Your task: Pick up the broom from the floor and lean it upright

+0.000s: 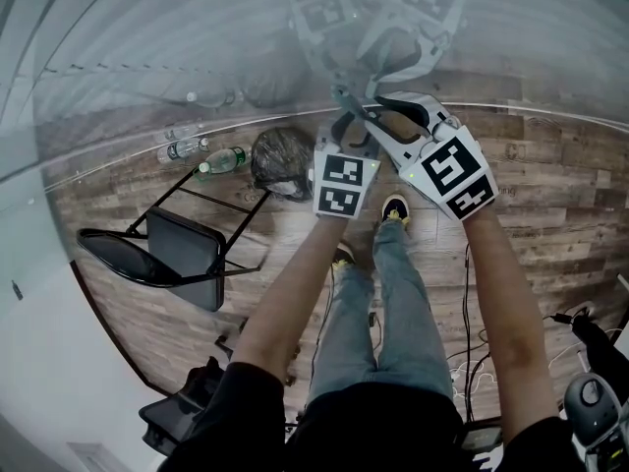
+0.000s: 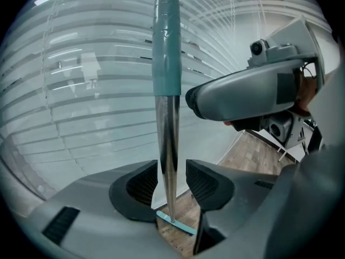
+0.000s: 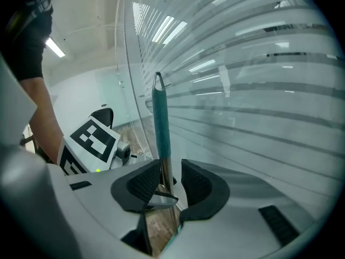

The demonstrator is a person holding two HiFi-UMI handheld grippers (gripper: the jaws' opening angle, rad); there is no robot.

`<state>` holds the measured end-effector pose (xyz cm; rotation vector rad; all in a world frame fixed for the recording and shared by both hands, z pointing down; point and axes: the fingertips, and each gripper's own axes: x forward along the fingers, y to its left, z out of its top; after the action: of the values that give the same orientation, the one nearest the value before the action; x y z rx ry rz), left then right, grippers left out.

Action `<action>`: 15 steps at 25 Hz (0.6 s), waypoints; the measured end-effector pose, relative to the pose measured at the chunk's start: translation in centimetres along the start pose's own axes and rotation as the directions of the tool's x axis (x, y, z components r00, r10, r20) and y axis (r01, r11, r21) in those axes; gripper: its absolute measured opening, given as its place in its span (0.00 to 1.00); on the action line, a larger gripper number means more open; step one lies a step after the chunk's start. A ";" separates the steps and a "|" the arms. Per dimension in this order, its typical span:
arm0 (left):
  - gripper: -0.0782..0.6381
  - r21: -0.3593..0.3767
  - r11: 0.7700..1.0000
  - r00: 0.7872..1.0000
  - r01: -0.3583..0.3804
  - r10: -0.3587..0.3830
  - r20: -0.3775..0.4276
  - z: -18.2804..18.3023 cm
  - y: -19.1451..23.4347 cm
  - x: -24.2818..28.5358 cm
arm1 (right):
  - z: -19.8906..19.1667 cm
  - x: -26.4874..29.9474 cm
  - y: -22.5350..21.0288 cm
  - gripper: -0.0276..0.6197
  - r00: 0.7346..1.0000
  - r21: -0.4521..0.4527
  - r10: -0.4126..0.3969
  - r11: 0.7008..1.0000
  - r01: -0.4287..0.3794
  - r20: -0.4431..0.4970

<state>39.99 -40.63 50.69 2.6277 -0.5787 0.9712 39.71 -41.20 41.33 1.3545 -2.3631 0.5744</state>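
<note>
The broom stands upright against the frosted glass wall. Its teal grip (image 2: 166, 47) tops a shiny metal shaft (image 2: 168, 155), and the teal head (image 2: 175, 223) rests on the wood floor. My left gripper (image 2: 172, 185) is open, with the shaft between its pads and a gap on the right side. My right gripper (image 3: 171, 185) is also open around the shaft, just below the teal grip (image 3: 160, 123). In the head view the left gripper (image 1: 341, 116) and right gripper (image 1: 381, 116) sit side by side at the wall, hiding the broom.
A black folding chair (image 1: 162, 254) lies on the floor at the left. Two plastic bottles (image 1: 221, 160) and a black bag (image 1: 282, 160) lie by the glass wall (image 1: 147, 47). Cables (image 1: 472, 332) run over the floor at the right, beside the person's legs.
</note>
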 end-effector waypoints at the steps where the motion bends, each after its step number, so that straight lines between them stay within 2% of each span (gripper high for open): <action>1: 0.33 -0.002 1.000 1.000 0.001 -0.001 0.001 0.0 0.0 -0.1 | -0.1 -0.1 0.0 0.24 1.000 0.007 -0.002 1.000 0.002 0.002; 9: 0.35 -0.018 1.000 1.000 -0.009 0.009 -0.001 -0.7 0.7 -1.3 | -0.4 -0.5 0.9 0.24 1.000 0.024 -0.016 1.000 0.016 0.004; 13: 0.35 -0.025 0.999 1.000 -0.021 0.022 0.013 -0.8 1.4 -3.5 | -0.4 -1.9 0.8 0.24 0.999 0.029 -0.044 0.999 0.044 0.002; 15: 0.35 -0.056 0.998 0.999 -0.039 0.041 0.023 -1.3 2.1 -5.7 | -0.8 -2.9 0.7 0.24 0.998 0.050 -0.060 0.997 0.060 -0.003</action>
<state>34.40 -40.43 48.09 2.5914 -0.6566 0.9231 40.59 -38.39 40.47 1.4410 -2.3126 0.6204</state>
